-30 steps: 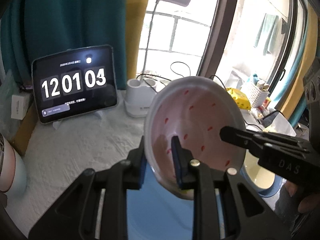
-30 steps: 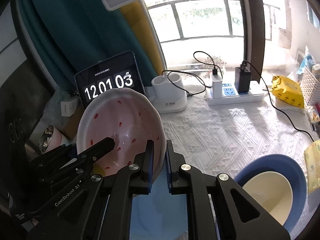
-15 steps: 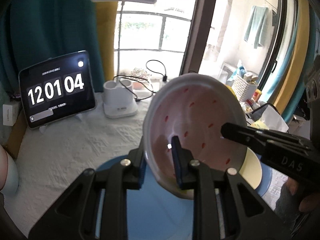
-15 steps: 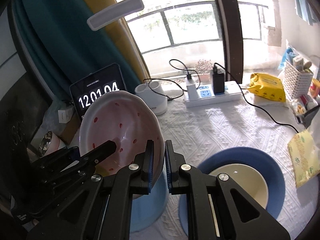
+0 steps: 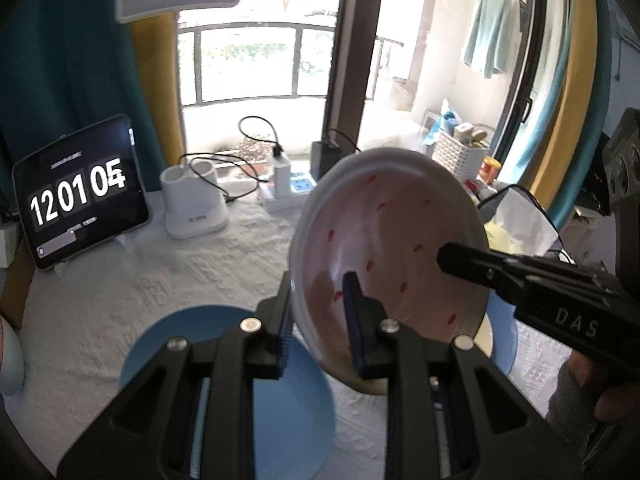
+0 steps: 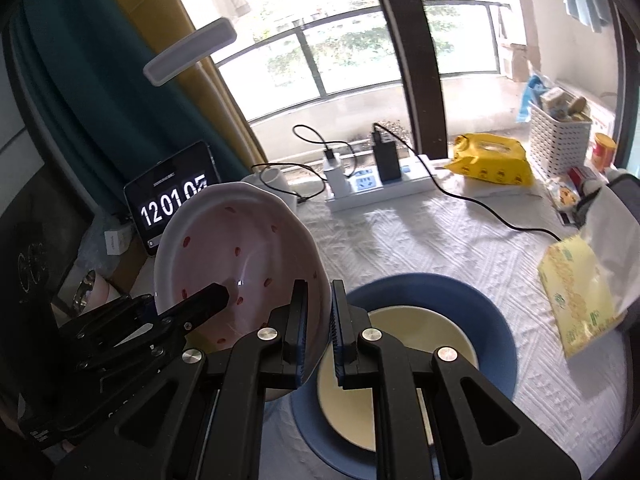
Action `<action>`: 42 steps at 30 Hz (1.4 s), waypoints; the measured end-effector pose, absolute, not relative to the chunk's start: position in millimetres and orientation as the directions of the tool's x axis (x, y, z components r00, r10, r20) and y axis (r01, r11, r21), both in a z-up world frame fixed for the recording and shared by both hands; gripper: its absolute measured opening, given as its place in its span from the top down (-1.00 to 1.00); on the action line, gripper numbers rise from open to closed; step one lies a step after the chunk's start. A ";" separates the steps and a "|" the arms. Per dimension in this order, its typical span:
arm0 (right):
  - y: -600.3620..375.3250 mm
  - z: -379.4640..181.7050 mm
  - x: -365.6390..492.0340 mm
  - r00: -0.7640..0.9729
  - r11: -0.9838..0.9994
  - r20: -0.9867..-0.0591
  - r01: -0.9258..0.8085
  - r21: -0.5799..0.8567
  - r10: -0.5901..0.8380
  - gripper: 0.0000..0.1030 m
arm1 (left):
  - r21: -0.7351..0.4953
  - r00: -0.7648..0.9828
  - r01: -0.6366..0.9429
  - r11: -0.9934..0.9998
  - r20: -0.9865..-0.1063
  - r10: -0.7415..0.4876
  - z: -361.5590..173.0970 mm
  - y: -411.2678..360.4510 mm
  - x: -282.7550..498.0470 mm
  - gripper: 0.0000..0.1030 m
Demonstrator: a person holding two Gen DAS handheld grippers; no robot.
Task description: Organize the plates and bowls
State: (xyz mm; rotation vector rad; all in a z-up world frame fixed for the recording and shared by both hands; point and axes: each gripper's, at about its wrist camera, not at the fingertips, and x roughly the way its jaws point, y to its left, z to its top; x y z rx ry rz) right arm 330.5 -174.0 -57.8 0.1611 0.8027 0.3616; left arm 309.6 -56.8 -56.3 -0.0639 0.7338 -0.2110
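We clamp left gripper (image 5: 320, 320) and right gripper (image 6: 318, 330) on opposite rims of pink bowl (image 6: 236, 264), tilted, airborne, frame centre. Since a second ago, bowl carried sideways; cream plate (image 6: 400, 344) on blue plate (image 6: 472, 304) now directly beneath, lower centre. Light-blue bowl (image 5: 192, 344) lower left, clock tablet (image 5: 78, 196) sliding left. Stacking onto cream plate seems next.

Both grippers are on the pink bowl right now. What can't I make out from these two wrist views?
- Left wrist view: the pink bowl hides most of the cream plate behind it.
- Right wrist view: the right gripper covers the near part of the dark blue plate.
- Both views: the tablet clock has a blurred last digit.
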 end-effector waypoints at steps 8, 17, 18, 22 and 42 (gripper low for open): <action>-208.2 -63.0 319.2 0.652 0.935 -0.672 -0.209 0.285 0.351 0.77 | -0.116 0.699 0.217 0.969 -0.674 -0.237 -62.4 -90.3 309.3 0.54; -241.0 -73.3 310.4 0.656 0.943 -0.683 -0.157 0.295 0.323 0.77 | -0.095 0.668 0.261 0.961 -0.700 -0.251 -74.9 -124.1 307.6 0.54; -243.9 -74.2 309.6 0.656 0.943 -0.683 -0.152 0.296 0.320 0.77 | -0.093 0.666 0.263 0.960 -0.702 -0.250 -75.8 -126.6 307.2 0.54; -254.5 -79.0 306.9 0.656 0.944 -0.687 -0.134 0.301 0.312 0.77 | -0.084 0.657 0.274 0.958 -0.712 -0.250 -80.7 -136.9 305.9 0.54; -263.9 -100.2 309.1 0.627 0.948 -0.719 -0.110 0.298 0.299 0.77 | -0.058 0.614 0.277 0.959 -0.757 -0.223 -106.1 -148.0 308.9 0.54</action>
